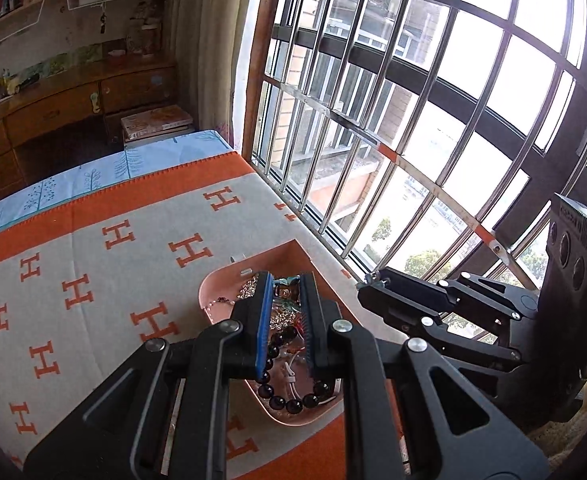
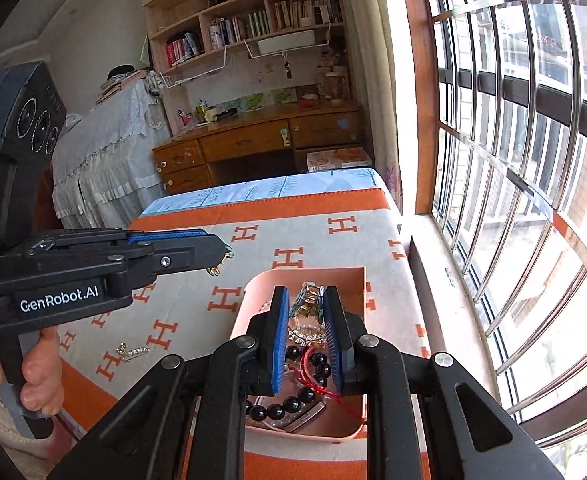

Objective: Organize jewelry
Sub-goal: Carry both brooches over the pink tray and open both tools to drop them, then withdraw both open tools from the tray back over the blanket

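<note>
A pink tray [image 1: 217, 282] [image 2: 357, 280] full of jewelry sits on the orange-and-grey blanket by the window. A dark bead bracelet [image 1: 289, 402] [image 2: 285, 404] lies at its near end among chains. My left gripper [image 1: 285, 280] hovers over the tray with a narrow gap between its blue pads; in the right wrist view [image 2: 219, 260] a small gold sparkly piece [image 2: 217, 268] hangs at its tip. My right gripper [image 2: 305, 292] is over the tray, closed on a gold and teal hair clip [image 2: 307, 304]. A small rhinestone piece [image 2: 131, 352] lies on the blanket left of the tray.
The barred window [image 2: 513, 160] and its sill run along the right of the table. A light blue cloth [image 2: 277, 192] covers the table's far end. A wooden desk [image 2: 253, 140] and bookshelves stand beyond.
</note>
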Action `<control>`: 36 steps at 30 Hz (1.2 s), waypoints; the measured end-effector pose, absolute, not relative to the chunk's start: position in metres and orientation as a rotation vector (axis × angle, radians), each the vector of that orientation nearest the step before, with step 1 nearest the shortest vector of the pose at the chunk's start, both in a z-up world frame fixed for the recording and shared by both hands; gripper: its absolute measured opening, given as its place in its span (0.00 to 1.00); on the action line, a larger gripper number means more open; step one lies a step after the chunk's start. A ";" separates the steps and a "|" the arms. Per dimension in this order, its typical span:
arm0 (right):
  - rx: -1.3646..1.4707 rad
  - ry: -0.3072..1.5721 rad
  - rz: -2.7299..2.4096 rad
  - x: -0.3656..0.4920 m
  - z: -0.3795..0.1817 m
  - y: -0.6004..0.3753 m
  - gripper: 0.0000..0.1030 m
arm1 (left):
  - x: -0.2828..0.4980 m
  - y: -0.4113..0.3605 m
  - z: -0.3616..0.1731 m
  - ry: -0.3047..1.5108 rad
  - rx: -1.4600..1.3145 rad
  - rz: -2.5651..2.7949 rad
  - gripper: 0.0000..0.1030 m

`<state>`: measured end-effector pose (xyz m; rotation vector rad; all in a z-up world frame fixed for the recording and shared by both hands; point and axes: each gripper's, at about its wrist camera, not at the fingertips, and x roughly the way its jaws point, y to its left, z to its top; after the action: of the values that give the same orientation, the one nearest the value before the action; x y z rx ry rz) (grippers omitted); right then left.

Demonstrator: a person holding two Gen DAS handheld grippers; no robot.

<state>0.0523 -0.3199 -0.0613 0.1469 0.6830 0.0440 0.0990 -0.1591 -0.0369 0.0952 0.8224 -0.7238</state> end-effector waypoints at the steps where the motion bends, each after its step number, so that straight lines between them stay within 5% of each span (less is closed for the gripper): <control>1: 0.153 0.693 0.041 0.059 -0.066 -0.327 0.17 | 0.104 -0.165 -0.043 0.841 0.094 -0.723 0.11; 15: 0.170 0.866 0.023 0.128 -0.150 -0.343 0.18 | 0.150 -0.177 -0.113 0.981 0.094 -0.661 0.15; 16: 0.171 0.870 0.021 0.127 -0.154 -0.337 0.22 | 0.151 -0.177 -0.116 0.992 0.094 -0.662 0.19; 18: 0.182 0.863 0.025 0.127 -0.159 -0.338 0.30 | 0.151 -0.175 -0.120 0.999 0.092 -0.649 0.54; 20: 0.184 0.850 0.025 0.121 -0.160 -0.337 0.34 | 0.150 -0.168 -0.120 0.990 0.079 -0.624 0.69; 36: 0.181 0.826 -0.015 0.073 -0.154 -0.327 0.34 | 0.125 -0.110 -0.118 0.980 -0.015 -0.540 0.68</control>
<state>0.0726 -0.3273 -0.1535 0.1810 0.8255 -0.0146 0.1248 -0.1105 -0.1182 -0.0155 0.9801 -0.5402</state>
